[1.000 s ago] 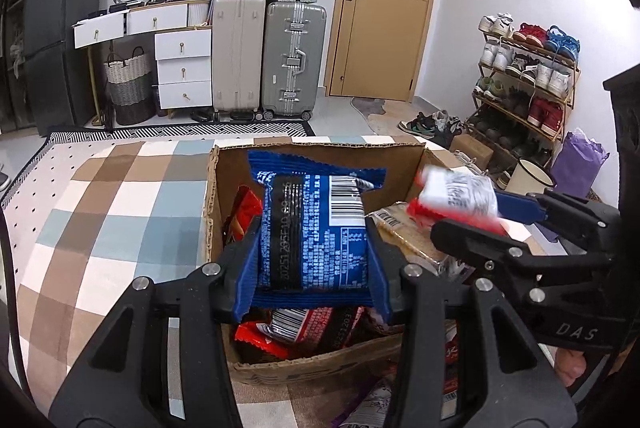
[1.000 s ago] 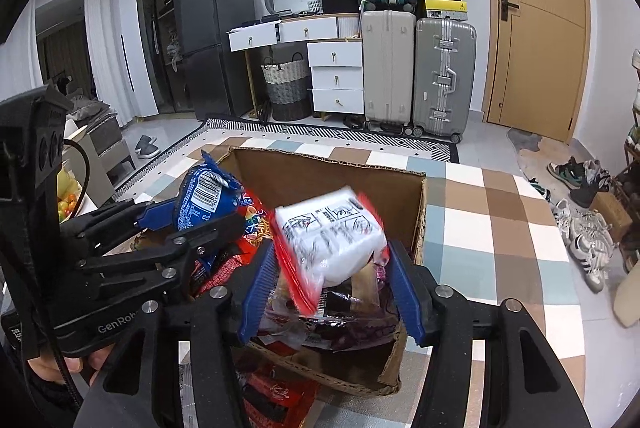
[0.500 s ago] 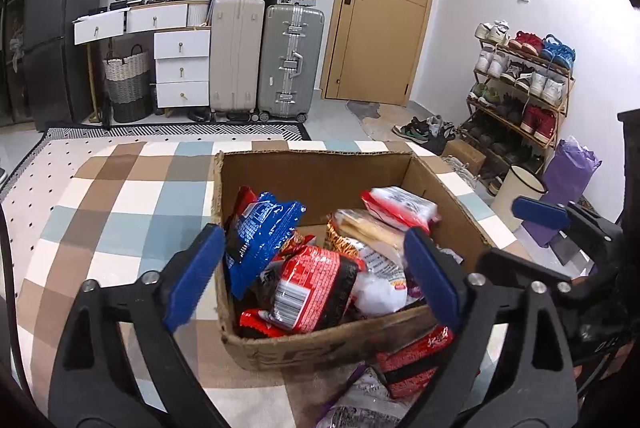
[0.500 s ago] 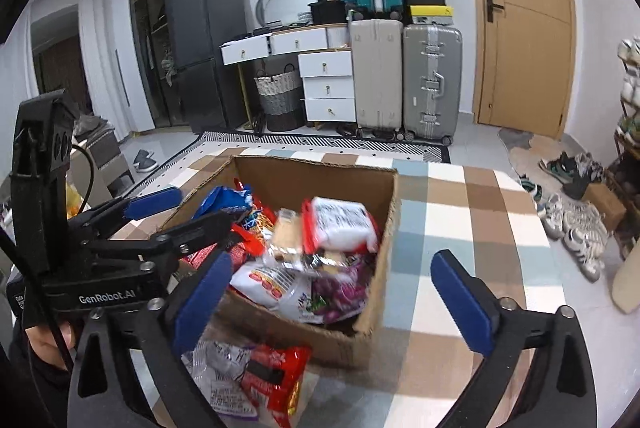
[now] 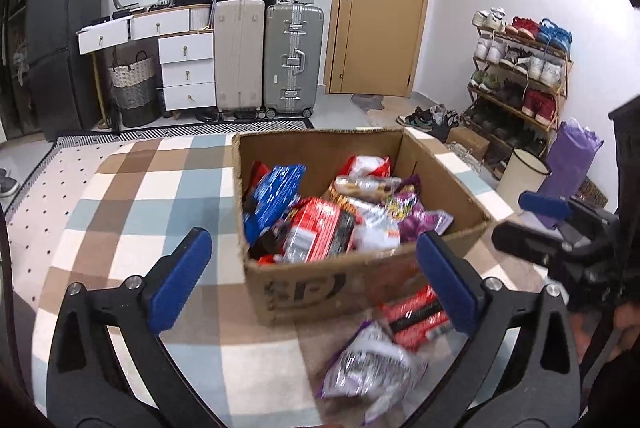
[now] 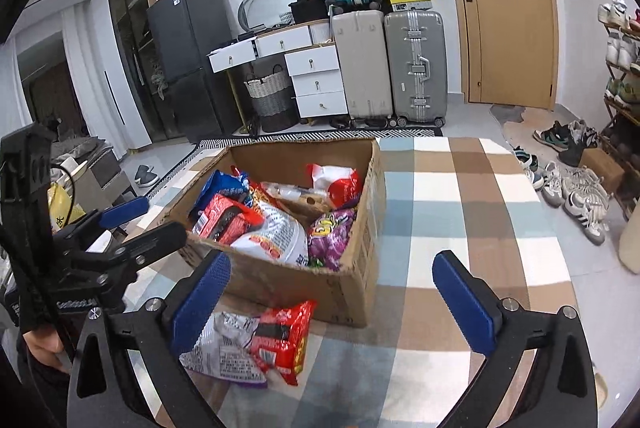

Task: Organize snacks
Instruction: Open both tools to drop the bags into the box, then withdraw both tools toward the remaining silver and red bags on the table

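Observation:
An open cardboard box (image 5: 320,288) (image 6: 352,280) stands on the checked tabletop, filled with several snack packs. A blue pack (image 5: 272,196) (image 6: 218,186) lies at its left, a white-and-red pack (image 5: 368,164) (image 6: 336,180) at the far side. On the table before the box lie a red pack (image 5: 412,312) (image 6: 284,336) and a silver-purple pack (image 5: 368,364) (image 6: 220,352). My left gripper (image 5: 312,280) is open and empty, pulled back from the box. My right gripper (image 6: 332,304) is open and empty, also near the box's front.
The checked tablecloth (image 5: 140,196) (image 6: 460,212) extends left and right of the box. Suitcases (image 5: 268,60), a white drawer unit (image 5: 184,68), a door (image 5: 380,0) and a shoe rack (image 5: 516,76) stand beyond the table. A purple bag (image 5: 568,164) is at the right.
Both grippers opened and let their packs fall into the box: left the blue pack, right the white-and-red pack. Both then drew back toward the table's near side.

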### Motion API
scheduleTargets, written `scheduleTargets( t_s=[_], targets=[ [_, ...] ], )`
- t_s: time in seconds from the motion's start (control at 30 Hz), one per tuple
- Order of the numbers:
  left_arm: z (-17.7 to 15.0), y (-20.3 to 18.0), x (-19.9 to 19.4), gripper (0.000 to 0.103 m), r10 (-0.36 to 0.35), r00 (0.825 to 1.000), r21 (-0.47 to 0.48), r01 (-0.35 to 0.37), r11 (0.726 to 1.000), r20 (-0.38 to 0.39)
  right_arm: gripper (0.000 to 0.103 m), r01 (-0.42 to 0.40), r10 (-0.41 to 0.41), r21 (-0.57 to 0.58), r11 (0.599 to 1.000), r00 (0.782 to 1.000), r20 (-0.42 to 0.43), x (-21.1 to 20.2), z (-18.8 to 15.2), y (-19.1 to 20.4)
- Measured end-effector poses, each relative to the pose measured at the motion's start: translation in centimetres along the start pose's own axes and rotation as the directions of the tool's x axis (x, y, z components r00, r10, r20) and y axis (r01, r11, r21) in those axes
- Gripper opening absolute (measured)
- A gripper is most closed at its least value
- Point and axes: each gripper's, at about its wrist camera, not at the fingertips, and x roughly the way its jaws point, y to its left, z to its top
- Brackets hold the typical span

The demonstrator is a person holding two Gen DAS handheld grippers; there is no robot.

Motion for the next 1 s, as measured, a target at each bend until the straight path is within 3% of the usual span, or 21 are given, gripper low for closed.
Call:
scheduleTargets(
  t_s=[0.43,0.6,1.0],
  targets=[
    [-4.4,0.6,-3.4,0.102,0.031,0.998,-0.007,-0.032,0.999,-0.055,0.103,-0.019,0.02,0.03,0.999,1.0,-0.021,-0.7,-2.1,0.2],
    [-5.8,0.3,-4.1,0.102,0.009,0.997,0.003,-0.008,1.0,-0.075,0.103,-0.023,0.024,0.038,0.999,0.999,-0.033,-0.5,-3.3,0.4],
    [-7.5,-0.8,-1.7,0.102,-0.042,0.991,-0.015,0.041,0.999,-0.128,0.103,-0.054,0.063,0.087,0.995,0.993,-0.104,2.6,-5.5,-0.2]
  ],
)
